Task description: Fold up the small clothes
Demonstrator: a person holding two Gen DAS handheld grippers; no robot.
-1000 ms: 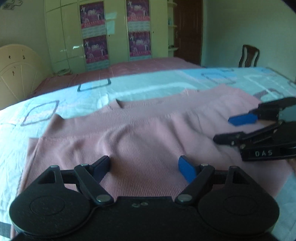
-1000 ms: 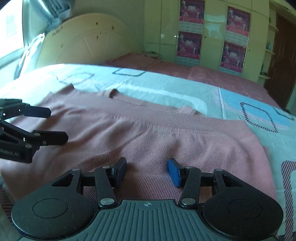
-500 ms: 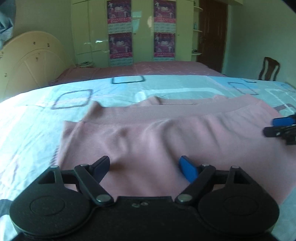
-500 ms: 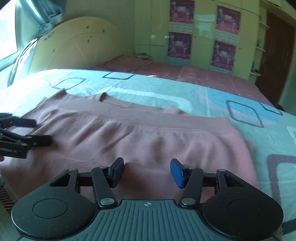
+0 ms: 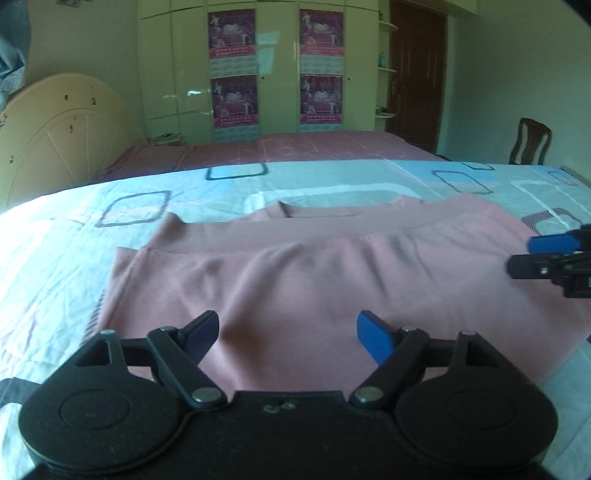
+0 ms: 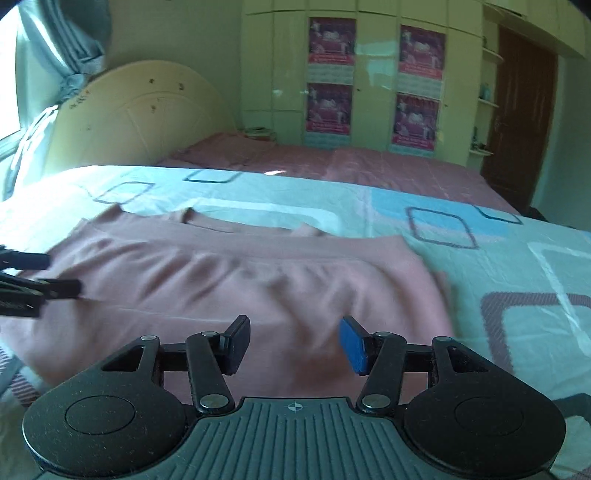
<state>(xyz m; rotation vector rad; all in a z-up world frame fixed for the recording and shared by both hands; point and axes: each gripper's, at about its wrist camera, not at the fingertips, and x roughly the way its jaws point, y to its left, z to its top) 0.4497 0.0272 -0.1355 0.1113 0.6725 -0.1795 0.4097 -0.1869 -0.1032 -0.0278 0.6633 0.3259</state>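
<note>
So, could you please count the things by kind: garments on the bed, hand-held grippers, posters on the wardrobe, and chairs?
Pink garments: 1
Hand-held grippers: 2 (left, right)
Posters: 4 ()
Chairs: 1
Total: 8

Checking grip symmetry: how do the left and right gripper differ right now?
Left gripper: jaws spread wider, over the left half of the pink top. Right gripper: jaws narrower, over the top's right half. Shared: both open, nothing pinched, one black and one blue pad each, both above the top on the bed sheet.
</note>
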